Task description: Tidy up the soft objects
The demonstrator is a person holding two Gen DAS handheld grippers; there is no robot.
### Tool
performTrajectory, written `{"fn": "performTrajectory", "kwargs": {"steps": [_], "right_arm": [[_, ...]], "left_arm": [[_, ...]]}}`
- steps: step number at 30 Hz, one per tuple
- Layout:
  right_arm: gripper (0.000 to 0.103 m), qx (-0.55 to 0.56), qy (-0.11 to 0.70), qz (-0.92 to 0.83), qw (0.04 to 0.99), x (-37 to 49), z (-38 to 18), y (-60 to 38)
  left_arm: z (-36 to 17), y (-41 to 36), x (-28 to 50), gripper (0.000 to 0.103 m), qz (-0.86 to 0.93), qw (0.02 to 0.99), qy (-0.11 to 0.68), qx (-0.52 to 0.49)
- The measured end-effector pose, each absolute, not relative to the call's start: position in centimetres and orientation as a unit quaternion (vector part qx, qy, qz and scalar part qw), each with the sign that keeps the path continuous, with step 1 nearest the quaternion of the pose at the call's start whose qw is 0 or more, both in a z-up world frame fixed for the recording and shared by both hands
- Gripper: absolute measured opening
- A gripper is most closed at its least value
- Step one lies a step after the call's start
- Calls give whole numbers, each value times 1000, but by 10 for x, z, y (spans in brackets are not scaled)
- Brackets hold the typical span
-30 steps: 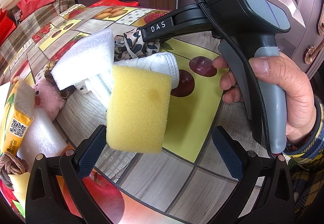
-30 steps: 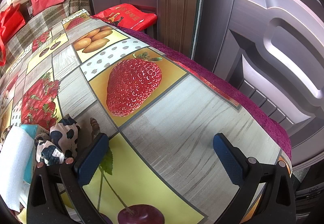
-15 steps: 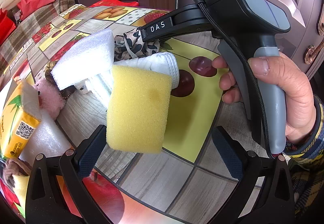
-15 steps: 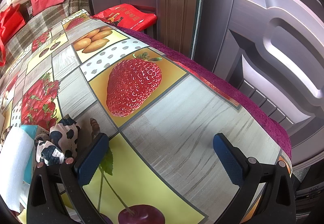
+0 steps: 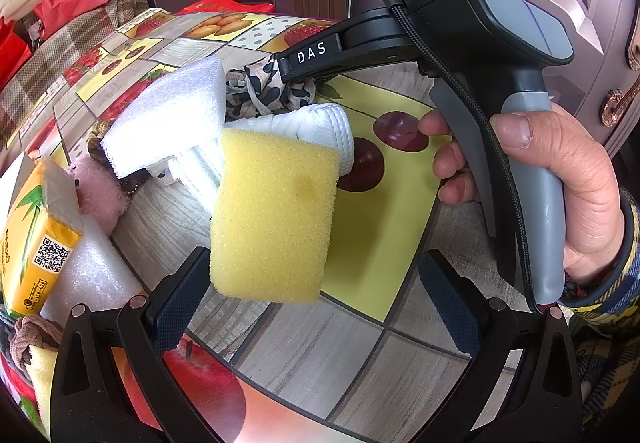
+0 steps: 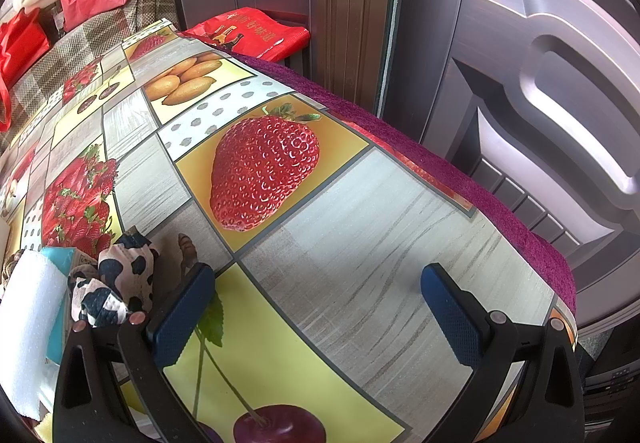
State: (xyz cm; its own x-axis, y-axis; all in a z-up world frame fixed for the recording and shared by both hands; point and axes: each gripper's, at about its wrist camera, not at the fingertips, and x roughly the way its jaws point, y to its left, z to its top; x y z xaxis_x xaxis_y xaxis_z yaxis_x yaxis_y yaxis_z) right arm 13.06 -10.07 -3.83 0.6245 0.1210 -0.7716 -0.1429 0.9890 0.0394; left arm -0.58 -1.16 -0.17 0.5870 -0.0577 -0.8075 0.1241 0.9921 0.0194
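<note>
left hand-held gripper (image 5: 316, 299): jaws spread wide, nothing clamped. the yellow sponge (image 5: 274, 215) is seen just at the left pad, whether it's touching can't be told.
right hand-held gripper (image 6: 318, 311): jaws wide apart too, empty, held by a hand (image 5: 560, 187) over a bare patch of the fruit-print bench (image 6: 360, 243).
where the soft stuff is: sponge propped tilted against a folded white cloth (image 5: 320, 127), with a white foam block (image 5: 168, 115) and a cow-print fabric piece (image 5: 260, 89) behind it. a tissue pack (image 5: 30, 239), a pink fluffy thing (image 5: 98, 187) and another foam piece (image 5: 92, 275) are bunched at the left.
step in hand: probably lining up on the sponge, nothing picked up yet.
how it's done well: the sponge should be centred between both pads before closing, squeezed only lightly since it'll squash, and lifted straight off so the cloth isn't dragged along.
risk: a one-sided pinch would likely just push it over.
</note>
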Motion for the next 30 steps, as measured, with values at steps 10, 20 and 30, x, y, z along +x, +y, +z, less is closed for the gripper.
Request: {"fn": "performTrajectory", "kwargs": {"steps": [10,20,30], "right_arm": [[103,-13,427,73,901,131,-38,-101],[103,-13,427,74,901,131,-38,-101],[103,-13,427,74,901,131,-39,-101]], "left_arm": [[-2,-12,-6,102,-51,890,451,37],[-2,-11,-6,102,-51,890,451,37],[-1,-10,-7,102,-56,890,451,37]]}}
